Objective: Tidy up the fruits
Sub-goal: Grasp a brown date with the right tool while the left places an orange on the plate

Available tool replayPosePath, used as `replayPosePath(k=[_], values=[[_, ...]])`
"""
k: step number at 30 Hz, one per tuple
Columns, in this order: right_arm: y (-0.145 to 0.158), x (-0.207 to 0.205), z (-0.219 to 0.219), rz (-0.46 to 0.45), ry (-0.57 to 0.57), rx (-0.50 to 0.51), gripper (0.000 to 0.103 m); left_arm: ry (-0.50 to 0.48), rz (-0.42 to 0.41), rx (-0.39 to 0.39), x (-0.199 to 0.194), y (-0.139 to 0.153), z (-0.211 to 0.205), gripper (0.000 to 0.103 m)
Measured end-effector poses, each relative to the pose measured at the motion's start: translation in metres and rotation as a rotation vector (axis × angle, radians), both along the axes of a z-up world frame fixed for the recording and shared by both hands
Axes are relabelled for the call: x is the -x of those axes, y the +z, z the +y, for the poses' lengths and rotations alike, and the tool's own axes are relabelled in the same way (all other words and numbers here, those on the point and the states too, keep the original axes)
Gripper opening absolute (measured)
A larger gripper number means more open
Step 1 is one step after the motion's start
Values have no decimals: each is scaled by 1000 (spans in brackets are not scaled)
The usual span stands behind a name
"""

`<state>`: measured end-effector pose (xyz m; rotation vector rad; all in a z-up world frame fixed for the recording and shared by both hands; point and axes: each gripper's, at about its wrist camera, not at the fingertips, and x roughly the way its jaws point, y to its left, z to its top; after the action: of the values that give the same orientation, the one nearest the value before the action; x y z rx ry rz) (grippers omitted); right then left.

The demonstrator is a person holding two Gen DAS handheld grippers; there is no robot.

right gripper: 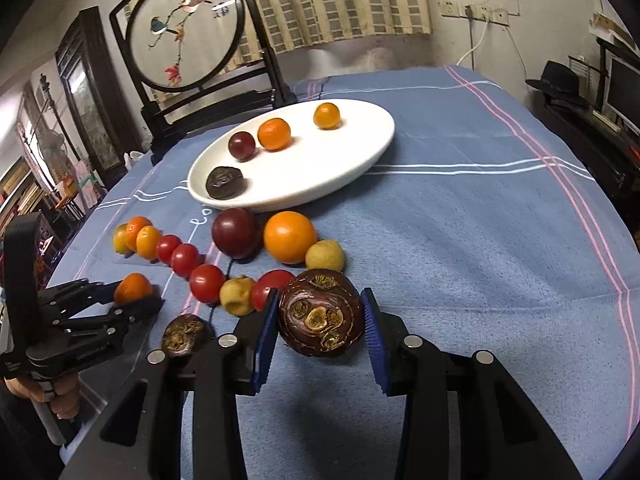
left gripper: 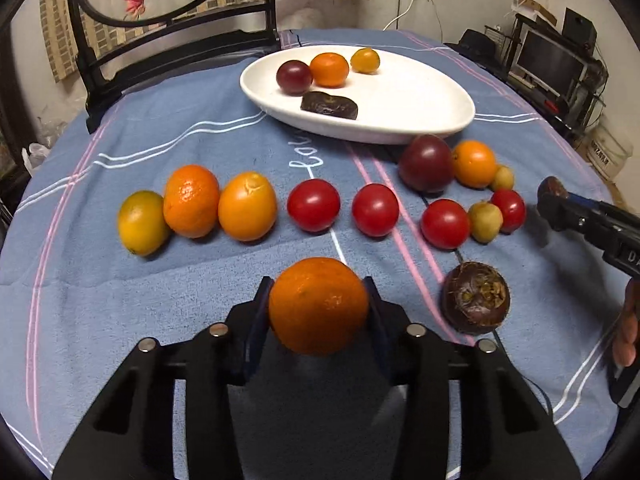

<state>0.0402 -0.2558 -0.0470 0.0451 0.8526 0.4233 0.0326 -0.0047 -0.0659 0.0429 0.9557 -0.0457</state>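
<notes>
My left gripper [left gripper: 318,304] is shut on an orange [left gripper: 318,306] and holds it above the blue cloth. My right gripper [right gripper: 322,314] is shut on a dark brown water chestnut [right gripper: 320,312]; it also shows in the left wrist view [left gripper: 552,190]. A white oval plate [left gripper: 420,100] at the back holds a dark plum [left gripper: 294,76], an orange [left gripper: 329,69], a kumquat [left gripper: 365,60] and a dark chestnut [left gripper: 329,105]. A row of oranges [left gripper: 192,200] and red tomatoes [left gripper: 313,205] lies across the cloth. Another water chestnut [left gripper: 476,298] lies right of my left gripper.
A large plum [left gripper: 426,163], an orange [left gripper: 474,163], small yellow fruits [left gripper: 485,221] and tomatoes [left gripper: 445,223] cluster at the right. A dark framed round screen [right gripper: 186,28] stands at the table's back left. A monitor and shelf [left gripper: 548,60] stand beyond the right edge.
</notes>
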Motion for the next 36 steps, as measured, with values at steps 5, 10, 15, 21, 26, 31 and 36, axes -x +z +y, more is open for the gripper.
replayPosePath(k=[5, 10, 15, 21, 26, 31, 36], values=[[3, 1, -3, -18, -11, -16, 41, 13, -6, 13, 3, 7, -2, 42], [22, 8, -2, -70, -18, -48, 41, -4, -70, 13, -2, 41, -7, 42], [59, 6, 19, -135, 41, -47, 40, 8, -128, 23, -29, 74, -8, 42], [85, -27, 57, -195, 78, -24, 40, 88, -132, 45, -83, 85, -1, 42], [57, -62, 72, -148, 49, -5, 41, 133, -92, 33, -121, 71, 4, 42], [31, -87, 66, -47, 33, -9, 41, 139, -51, 28, -150, 54, 3, 42], [17, -100, 63, 5, 21, -8, 42, 153, -10, 22, -171, 35, 0, 43]])
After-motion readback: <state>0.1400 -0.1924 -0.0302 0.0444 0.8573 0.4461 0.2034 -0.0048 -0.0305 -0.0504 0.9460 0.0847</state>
